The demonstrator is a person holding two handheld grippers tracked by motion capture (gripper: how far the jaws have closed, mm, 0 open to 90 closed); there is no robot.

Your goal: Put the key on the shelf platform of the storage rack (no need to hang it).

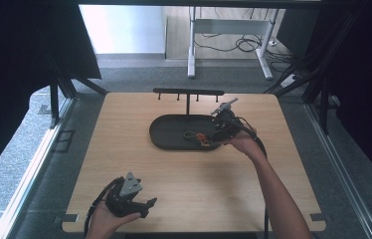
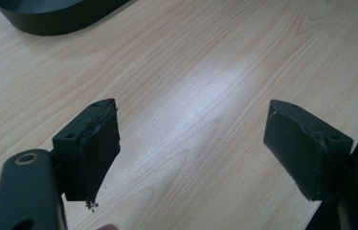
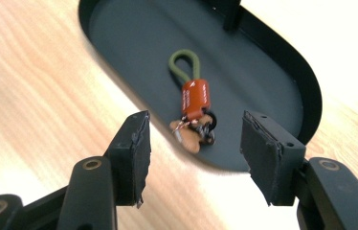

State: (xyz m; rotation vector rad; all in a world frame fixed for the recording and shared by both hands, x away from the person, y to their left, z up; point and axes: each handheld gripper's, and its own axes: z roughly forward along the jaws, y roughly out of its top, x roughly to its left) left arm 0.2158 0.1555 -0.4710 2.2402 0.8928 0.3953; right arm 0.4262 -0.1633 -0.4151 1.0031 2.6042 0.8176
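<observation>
My right claw (image 3: 194, 158) hangs with jaws apart and nothing between them, just over the near right end of the dark oval tray (image 3: 282, 52) where the orange keychain (image 3: 195, 114) lies, while my left claw (image 2: 194, 158) sits wide open over bare desk (image 2: 206, 72) at near left.

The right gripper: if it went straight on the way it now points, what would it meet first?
Probably the keychain lying in the black tray; it sits just ahead of the open right gripper. Depth is unclear, so the tray's near rim might come first.
</observation>
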